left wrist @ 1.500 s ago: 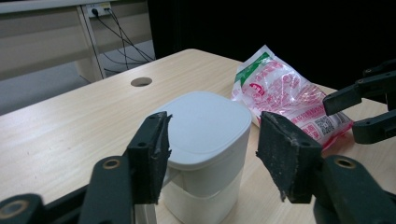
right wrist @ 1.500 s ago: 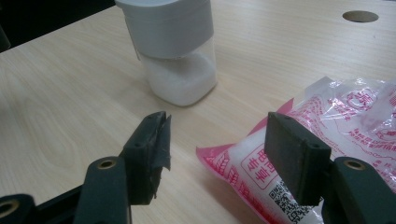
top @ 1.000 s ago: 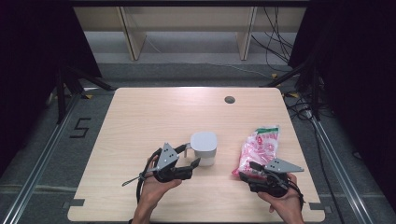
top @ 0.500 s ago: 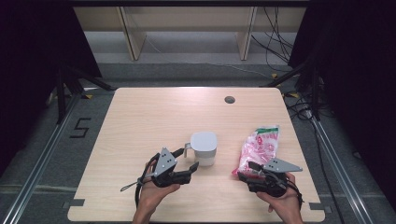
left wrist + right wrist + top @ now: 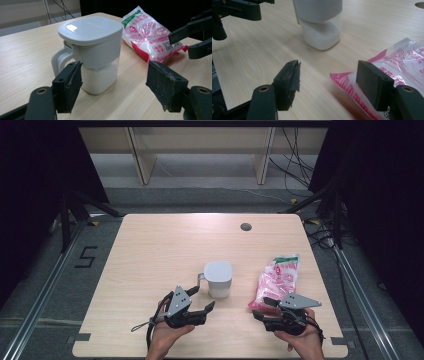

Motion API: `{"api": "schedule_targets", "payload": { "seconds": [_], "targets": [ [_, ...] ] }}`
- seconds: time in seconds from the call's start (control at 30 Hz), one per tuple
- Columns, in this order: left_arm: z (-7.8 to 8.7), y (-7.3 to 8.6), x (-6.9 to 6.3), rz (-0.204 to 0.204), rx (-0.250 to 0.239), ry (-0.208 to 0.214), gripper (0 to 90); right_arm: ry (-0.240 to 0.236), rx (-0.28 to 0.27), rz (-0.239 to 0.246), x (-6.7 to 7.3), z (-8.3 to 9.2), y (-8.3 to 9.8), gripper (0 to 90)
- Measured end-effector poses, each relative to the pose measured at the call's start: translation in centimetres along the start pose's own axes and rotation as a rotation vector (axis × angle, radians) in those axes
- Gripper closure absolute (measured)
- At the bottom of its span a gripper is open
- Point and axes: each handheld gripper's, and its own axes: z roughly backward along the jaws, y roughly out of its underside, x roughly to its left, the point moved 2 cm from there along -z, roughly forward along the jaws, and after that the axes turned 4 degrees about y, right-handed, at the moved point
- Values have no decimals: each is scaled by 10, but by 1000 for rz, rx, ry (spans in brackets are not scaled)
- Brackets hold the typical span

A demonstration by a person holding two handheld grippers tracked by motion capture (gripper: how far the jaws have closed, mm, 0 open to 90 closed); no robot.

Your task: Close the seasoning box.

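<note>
A white lidded jar [image 5: 218, 279] with a side handle stands near the table's middle, and its clear lower part holds white powder [image 5: 100, 77]. To its right lies a pink-and-white plastic bag [image 5: 277, 280]. My left gripper [image 5: 202, 298] is open just short of the jar [image 5: 92, 45], not touching it; in the left gripper view [image 5: 113, 87] the jaws frame the jar's base. My right gripper [image 5: 260, 308] is open and its jaws have just been opening. In the right gripper view [image 5: 327, 85] the bag's near corner [image 5: 347, 82] lies low between them, not pressed.
The light wooden table [image 5: 150, 250] has a dark round grommet [image 5: 245, 226] at the back right. Metal rails, cables and shelf legs stand on the floor beyond the table. A "5" marker [image 5: 86, 256] is on the floor at the left.
My left gripper has drawn slightly back from the jar toward the table's near edge. The right hand has stayed in place.
</note>
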Motion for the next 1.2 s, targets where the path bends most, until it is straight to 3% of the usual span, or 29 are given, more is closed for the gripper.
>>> {"api": "schedule_targets", "payload": {
  "seconds": [0.07, 0.13, 0.2, 0.27, 0.37, 0.4, 0.47, 0.5, 0.57, 0.6, 0.77, 0.9, 0.93, 0.97, 1.03, 1.1, 1.13, 1.2],
  "targets": [
    [0, 2, -1, -8, 3, 9, 279, -5, -8, 16, -2, 0, 0, 357],
    [1, 4, -5, 12, 10, 9, 278, 16, -11, 39, -3, 0, 0, 357],
    [1, 6, -6, 7, 20, 10, 275, -3, 5, -6, 2, 1, 1, 356],
    [1, 9, -8, 8, 24, 15, 273, 2, -7, 38, 0, 0, 1, 355],
    [-2, 11, -10, 35, 5, 17, 269, 1, 6, 24, 2, 0, 3, 350],
    [-2, 12, -11, 27, 14, 7, 268, -4, 23, 3, 4, 0, 4, 349],
    [-5, 14, -15, 40, 2, 6, 268, 9, 25, 47, 2, -2, 5, 348],
    [-6, 16, -16, 39, 5, 10, 269, -9, 39, 17, 5, -2, 6, 348],
    [-7, 20, -19, 31, 20, 3, 268, -15, 36, 50, 5, -3, 6, 348],
    [-8, 22, -19, 31, 23, 5, 268, -6, 41, 36, 6, -2, 7, 348],
    [-7, 30, -23, 25, 56, 14, 246, -17, 56, 67, 7, -3, 10, 348],
    [-7, 34, -29, 16, 65, 16, 243, -14, 75, 42, 12, -3, 13, 348],
    [-7, 34, -31, 4, 72, 21, 243, -18, 68, 75, 11, -3, 13, 347],
    [-7, 36, -33, 7, 70, 21, 243, -35, 76, 76, 11, -3, 13, 345],
    [-6, 39, -36, 19, 61, 33, 242, -21, 76, 87, 12, -1, 14, 343],
    [-3, 41, -38, -5, 80, 27, 241, -24, 88, 55, 16, 3, 16, 337],
    [-3, 43, -41, 4, 77, 27, 240, -15, 84, 92, 13, 3, 17, 330],
    [-1, 45, -45, 5, 81, 35, 240, -12, 97, 87, 14, 3, 19, 327]
  ]
}}
